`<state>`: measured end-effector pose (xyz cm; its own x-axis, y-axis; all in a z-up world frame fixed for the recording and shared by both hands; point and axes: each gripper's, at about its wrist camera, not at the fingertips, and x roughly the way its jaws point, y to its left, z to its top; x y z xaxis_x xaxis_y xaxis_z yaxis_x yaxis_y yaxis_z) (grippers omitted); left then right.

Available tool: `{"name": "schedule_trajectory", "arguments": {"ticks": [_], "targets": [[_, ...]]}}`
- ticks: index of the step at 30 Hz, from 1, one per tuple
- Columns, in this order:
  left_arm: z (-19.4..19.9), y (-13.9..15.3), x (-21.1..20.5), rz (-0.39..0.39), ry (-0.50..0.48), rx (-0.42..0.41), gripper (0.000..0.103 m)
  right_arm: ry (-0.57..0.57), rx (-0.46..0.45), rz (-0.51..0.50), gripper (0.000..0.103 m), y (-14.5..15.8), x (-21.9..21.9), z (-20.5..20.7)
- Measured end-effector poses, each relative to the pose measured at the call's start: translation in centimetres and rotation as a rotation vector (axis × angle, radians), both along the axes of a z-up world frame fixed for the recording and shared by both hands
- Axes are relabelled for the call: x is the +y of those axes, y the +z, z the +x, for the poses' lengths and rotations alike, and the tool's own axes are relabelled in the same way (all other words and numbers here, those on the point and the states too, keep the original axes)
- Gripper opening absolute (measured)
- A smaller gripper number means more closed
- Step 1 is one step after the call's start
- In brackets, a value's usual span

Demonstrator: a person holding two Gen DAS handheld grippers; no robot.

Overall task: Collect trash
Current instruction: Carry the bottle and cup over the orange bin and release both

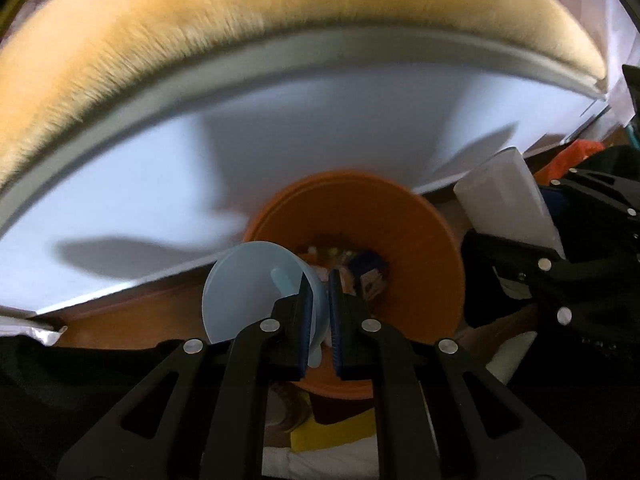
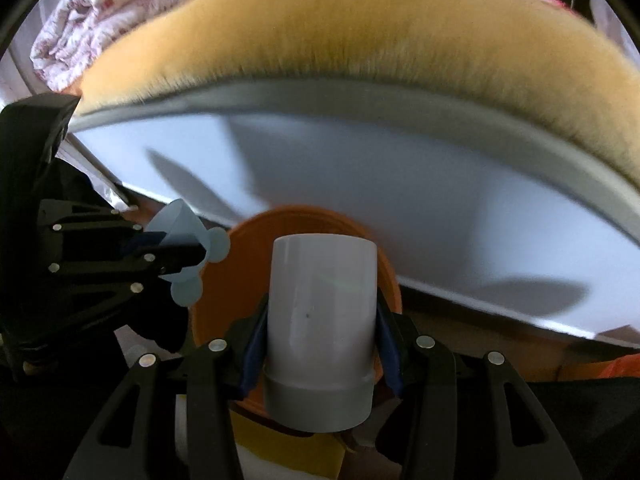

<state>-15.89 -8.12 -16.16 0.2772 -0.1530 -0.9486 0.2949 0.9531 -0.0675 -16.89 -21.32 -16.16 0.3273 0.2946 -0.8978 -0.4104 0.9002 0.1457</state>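
Left gripper (image 1: 321, 312) is clamped nearly flat on the thin wall of a pale blue plastic cup (image 1: 248, 288), w/ one pad inside and one outside the rim. Your right gripper (image 2: 320, 332) is part-open, pads pressed on both sides of a white cylindrical cup (image 2: 322, 312) w/ a grey band at its near end. Both hang over the orange bin (image 1: 420, 248), pointing steeply down.

Left view only: you see into the bin, w/ mixed scraps in its dark bottom (image 1: 352, 264), blurred, can't tell what. It also shows the blue cup's open mouth and a yellow patch (image 1: 332, 432) low between the arms. Right view only: the blue cup's outside, cone-shaped w/ round lobes at its end, plus a folded floral quilt (image 2: 104, 28) top left. The white cup blocks the bin's inside there.

Textures: both cups are smooth and matte. The bin's rim is a wide smooth flare. A white panel (image 1: 280, 140) behind is flat and glossy, w/ a grey strip along its top edge. Above it sits shaggy tan fur (image 1: 200, 20).

Edges: the bin's far rim sits just beside the panel's lower edge, so room is tight there. The two grippers are near each other, side by side over the mouth.
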Motion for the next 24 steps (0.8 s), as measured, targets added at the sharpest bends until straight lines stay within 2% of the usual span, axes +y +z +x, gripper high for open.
{"name": "schedule_trajectory", "arguments": {"ticks": [4, 10, 12, 13, 14, 15, 24], "targets": [[0.5, -2.2, -0.3, 0.039, -0.004, 0.052, 0.008, 0.005, 0.068, -0.028, 0.047, -2.2, 0.5, 0.6], [1.1, -3.9, 0.2, 0.059, -0.001, 0.104, 0.008, 0.005, 0.121, -0.057, 0.048, -3.8, 0.7, 1.2], [1.4, -4.4, 0.3, 0.08, 0.009, 0.121, 0.017, 0.004, 0.148, -0.074, 0.051, -4.5, 0.8, 1.4], [1.7, -4.7, 0.2, 0.084, 0.015, 0.132, 0.039, -0.002, 0.154, -0.078, 0.059, -4.6, 0.7, 1.4], [1.7, -4.8, 0.3, 0.088, 0.022, 0.135, 0.057, -0.008, 0.157, -0.079, 0.061, -4.7, 0.6, 1.4], [1.7, -4.8, 0.4, 0.088, 0.03, 0.131, 0.06, -0.017, 0.159, -0.073, 0.061, -4.7, 0.5, 1.4], [1.5, -4.3, 0.8, 0.048, 0.036, 0.146, 0.06, -0.059, 0.144, -0.036, 0.062, -3.6, -1.0, 1.5]]}}
